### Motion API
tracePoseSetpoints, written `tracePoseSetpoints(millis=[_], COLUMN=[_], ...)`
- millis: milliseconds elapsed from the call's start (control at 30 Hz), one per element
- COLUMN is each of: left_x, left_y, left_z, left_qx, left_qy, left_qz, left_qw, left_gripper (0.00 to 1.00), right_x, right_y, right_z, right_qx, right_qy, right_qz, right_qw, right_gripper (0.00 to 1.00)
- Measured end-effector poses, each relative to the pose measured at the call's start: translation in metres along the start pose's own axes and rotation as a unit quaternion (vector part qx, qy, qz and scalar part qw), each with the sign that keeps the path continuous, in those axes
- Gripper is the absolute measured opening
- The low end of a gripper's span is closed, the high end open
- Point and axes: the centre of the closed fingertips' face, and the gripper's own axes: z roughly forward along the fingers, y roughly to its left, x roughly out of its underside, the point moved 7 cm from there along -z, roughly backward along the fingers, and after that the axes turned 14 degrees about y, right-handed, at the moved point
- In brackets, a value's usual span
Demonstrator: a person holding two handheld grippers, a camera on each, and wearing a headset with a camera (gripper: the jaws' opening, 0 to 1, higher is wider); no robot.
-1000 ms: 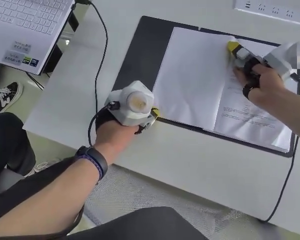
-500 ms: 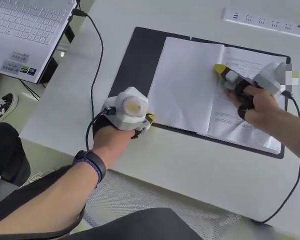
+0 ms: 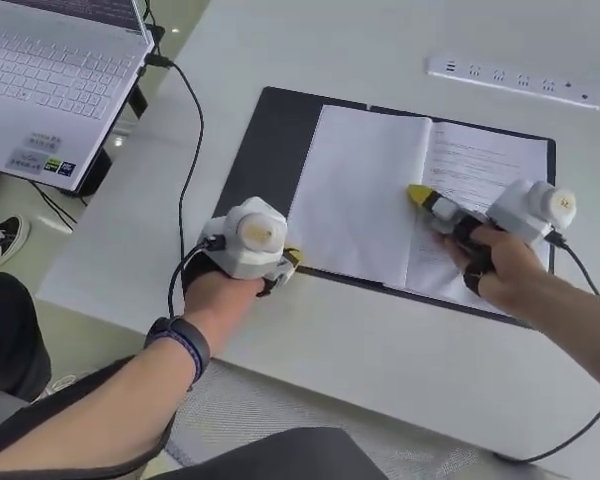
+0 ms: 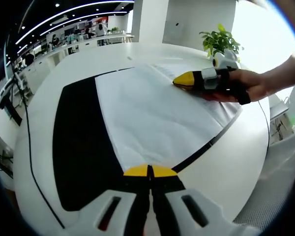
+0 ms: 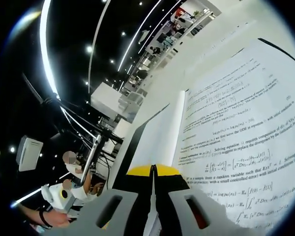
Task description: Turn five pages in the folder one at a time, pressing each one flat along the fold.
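A: Black folder (image 3: 270, 140) is lying open, blank white page (image 3: 360, 190) left of its fold, printed page (image 3: 485, 160) right.
B: Right gripper (image 3: 420, 195), jaws clenched, is sitting on that fold; left gripper (image 3: 291, 260), clenched too, is resting at folder's near edge.

Black folder (image 3: 270, 140) lies open, seemingly flat, on pale bench
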Motion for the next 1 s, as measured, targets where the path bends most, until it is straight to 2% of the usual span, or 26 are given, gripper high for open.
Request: tracePoseSetpoints(millis=[100,400,500,533,600,633,667,1000], left_x=[0.001,0.002,0.002,0.002,0.002,0.002,0.002,0.003], left_y=[0.002,0.002,0.002,0.002,0.002,0.002,0.002,0.002], left_z=[0.001,0.003,0.003,0.003,0.003,0.003,0.004,0.003], left_qx=[0.005,0.005,0.008,0.008,0.007,0.006,0.006,0.007], left_qy=[-0.003,-0.005,-0.006,-0.006,-0.007,-0.007,-0.007,-0.009], left_qz=[-0.011,-0.007,-0.009,-0.010,-0.009,-0.009,-0.009,-0.009], left_qw=[0.9999,1.0000,0.9999,0.9999,0.9999,0.9999,0.9999,0.9999], left_gripper=[0.00,0.00,0.00,0.00,0.00,0.00,0.00,0.00], right_x=[0.011,0.047,0.054,0.061,0.067,0.069,0.064,0.080], right_y=[0.002,0.014,0.017,0.026,0.035,0.037,0.034,0.038], right_z=[-0.004,-0.017,-0.019,-0.022,-0.025,-0.026,-0.025,-0.032], right_qx=[-0.001,-0.007,-0.005,-0.005,-0.005,-0.005,-0.005,0.001], right_qy=[0.005,0.019,0.026,0.031,0.034,0.036,0.036,0.043], right_qz=[0.000,-0.009,-0.012,-0.016,-0.018,-0.019,-0.019,-0.020], right_qw=[1.0000,0.9998,0.9996,0.9994,0.9993,0.9992,0.9991,0.9989], right_gripper=[0.00,0.00,0.00,0.00,0.00,0.00,0.00,0.00])
